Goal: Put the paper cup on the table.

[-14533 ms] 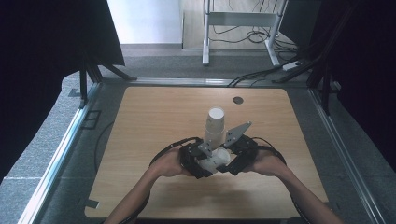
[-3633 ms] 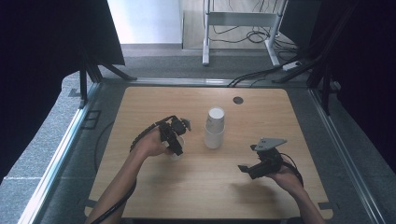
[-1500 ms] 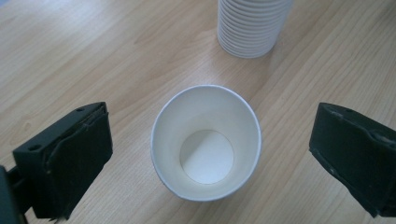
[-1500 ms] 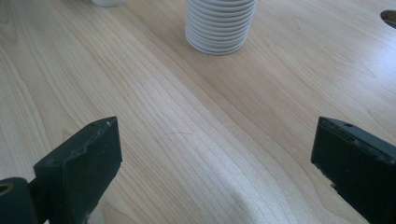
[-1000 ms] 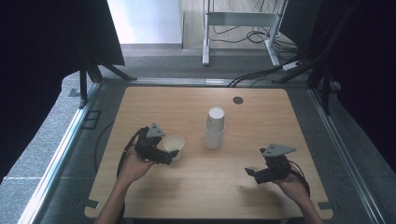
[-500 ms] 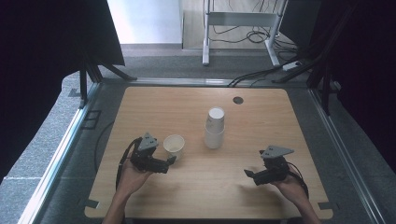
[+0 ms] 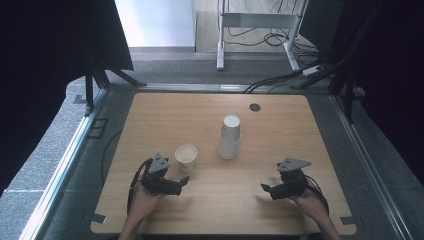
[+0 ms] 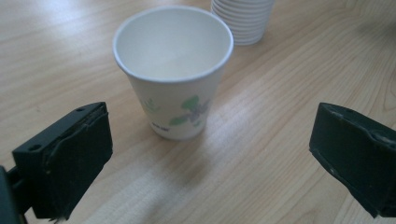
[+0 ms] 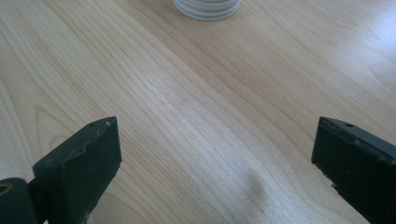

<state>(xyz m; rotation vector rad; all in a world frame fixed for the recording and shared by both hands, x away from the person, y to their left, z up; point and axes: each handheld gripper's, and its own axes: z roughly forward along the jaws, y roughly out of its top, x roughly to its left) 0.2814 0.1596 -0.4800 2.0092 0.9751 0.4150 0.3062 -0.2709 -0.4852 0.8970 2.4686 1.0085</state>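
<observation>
A single white paper cup [image 7: 186, 156] [image 8: 173, 70] with a green leaf print stands upright and empty on the wooden table [image 7: 150, 125]. To its right stands a stack of white paper cups [image 7: 230, 137] [image 8: 243, 18] [image 9: 207, 8]. My left gripper [image 7: 184, 181] [image 8: 210, 158] is open just short of the single cup, jaws wide apart with nothing between them. My right gripper [image 7: 266, 189] [image 9: 215, 172] is open over bare wood at the front right, pointing toward the stack.
A small dark round grommet [image 7: 255, 107] sits near the table's far edge. Black curtains flank both sides, and cables run on the floor behind the table. A metal rail [image 7: 65, 165] lines the table's left side.
My left gripper has let go of the single cup and drawn back toward the front edge. The cup stays standing to the left of the stack. The right gripper barely moved.
</observation>
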